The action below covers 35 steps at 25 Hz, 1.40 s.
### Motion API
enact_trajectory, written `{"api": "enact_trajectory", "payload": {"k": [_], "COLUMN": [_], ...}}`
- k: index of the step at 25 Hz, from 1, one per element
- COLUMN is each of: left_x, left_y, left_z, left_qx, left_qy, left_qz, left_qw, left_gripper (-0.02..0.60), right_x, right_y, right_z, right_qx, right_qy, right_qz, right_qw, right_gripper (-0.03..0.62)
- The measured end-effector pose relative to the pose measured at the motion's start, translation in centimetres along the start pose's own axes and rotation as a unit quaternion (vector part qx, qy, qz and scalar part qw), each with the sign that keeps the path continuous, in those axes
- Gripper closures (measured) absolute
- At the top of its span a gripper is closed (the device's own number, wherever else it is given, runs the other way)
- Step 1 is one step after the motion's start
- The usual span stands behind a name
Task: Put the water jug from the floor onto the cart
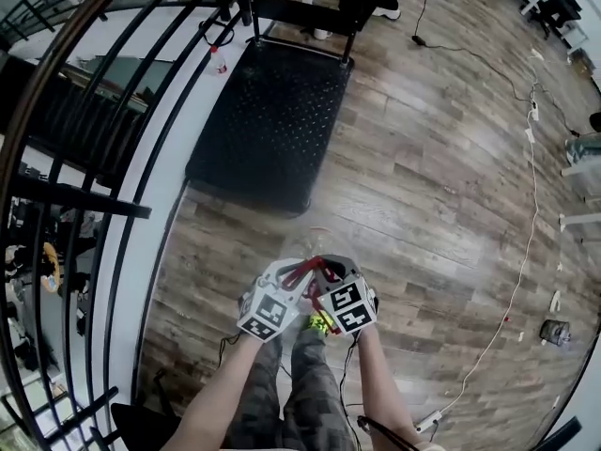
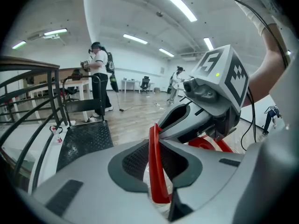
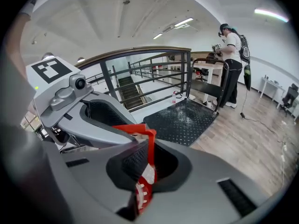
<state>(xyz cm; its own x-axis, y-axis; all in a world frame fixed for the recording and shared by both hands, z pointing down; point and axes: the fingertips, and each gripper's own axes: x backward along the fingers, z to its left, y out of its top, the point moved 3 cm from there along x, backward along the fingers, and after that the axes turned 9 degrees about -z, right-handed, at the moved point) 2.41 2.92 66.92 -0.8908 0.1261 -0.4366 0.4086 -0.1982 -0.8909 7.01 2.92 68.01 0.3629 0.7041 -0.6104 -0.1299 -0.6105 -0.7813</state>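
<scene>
Holds the water jug (image 1: 316, 244) above the wood floor (image 1: 423, 186) by its red handle (image 1: 311, 269), hanging just short of the near edge of the black checker-plate cart (image 1: 268, 125), not on it. Grasps that handle with the left gripper (image 1: 296, 280) and the right gripper (image 1: 331, 275), side by side, each clenched on the red strap from its own side. Shows black-and-white square markers (image 1: 266, 314) on both gripper cubes. Carries a white label (image 3: 143, 177) by the red cap (image 3: 139, 197), print too blurred to read.
</scene>
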Motion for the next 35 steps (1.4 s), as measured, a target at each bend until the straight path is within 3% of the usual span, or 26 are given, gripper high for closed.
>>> {"api": "enact_trajectory", "payload": {"k": [7,15,19,35], "left_x": [4.9,9.7,12.4,15.9], "left_y": [5.9,13.9,16.6,18.6], "left_z": [-1.5,-2.5,-2.6,-3.8], "left_qx": [-0.013,-0.062,-0.064,-0.067], "left_qy": [-0.007,-0.018,-0.015,-0.034], "left_qz": [-0.015,-0.026,-0.038,-0.045], "left_qw": [0.9998,0.9976,0.9971,0.9962], "left_gripper": [0.523,0.524,0.523,0.523], "right_x": [4.7,10.4,11.9,14.3], "right_y": [5.7,12.9,15.8,17.9], "right_z": [2.9,4.9,6.4,9.3], "right_qx": [0.013,-0.004,0.009,0.004], "right_qy": [-0.014,-0.034,-0.035,-0.044], "right_qz": [-0.014,-0.046,-0.059,-0.062], "right_qw": [1.0,0.998,0.998,0.997], "right_gripper": [0.572,0.572,0.572,0.572]}}
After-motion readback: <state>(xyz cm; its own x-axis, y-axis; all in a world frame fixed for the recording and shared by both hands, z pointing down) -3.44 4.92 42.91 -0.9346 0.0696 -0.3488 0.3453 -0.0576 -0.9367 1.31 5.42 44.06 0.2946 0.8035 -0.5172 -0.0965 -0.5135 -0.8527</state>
